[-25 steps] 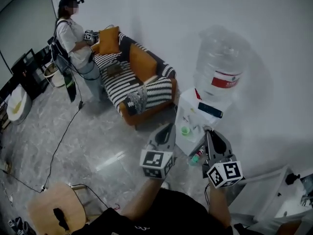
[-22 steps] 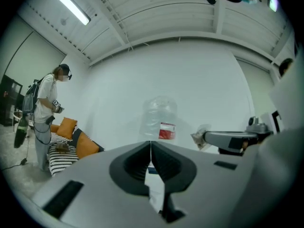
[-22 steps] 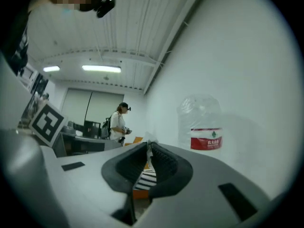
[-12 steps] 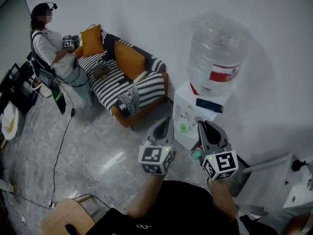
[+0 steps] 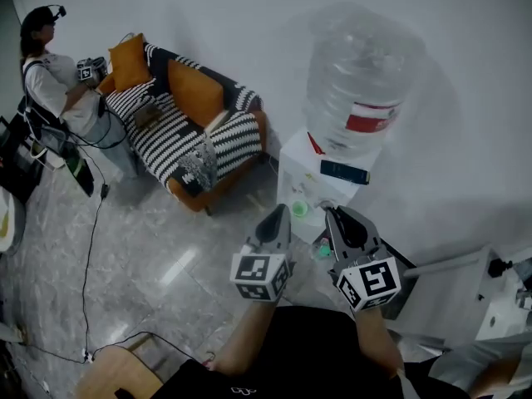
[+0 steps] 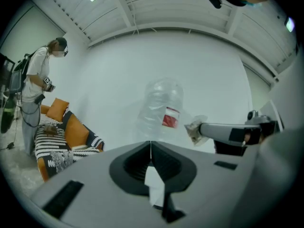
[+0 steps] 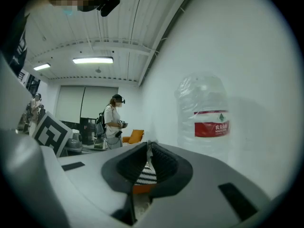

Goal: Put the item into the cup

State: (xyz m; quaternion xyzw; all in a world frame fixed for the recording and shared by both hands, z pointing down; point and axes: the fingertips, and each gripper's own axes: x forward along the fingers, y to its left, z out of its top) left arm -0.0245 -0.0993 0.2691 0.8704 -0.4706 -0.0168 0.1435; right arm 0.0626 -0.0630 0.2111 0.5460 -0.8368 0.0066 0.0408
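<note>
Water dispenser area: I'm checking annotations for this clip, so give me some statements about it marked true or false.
1. A big bottle sits on the dispenser. True.
2. The cup is red. False: it is green and sits at the dispenser's front.
3. The left gripper has its jaws wide apart. False: they are together, with nothing between them.
4. The right gripper holds a crumpled item at its tips. True.
5. Nobody else is in the room. False: a person stands by the sofa.
</note>
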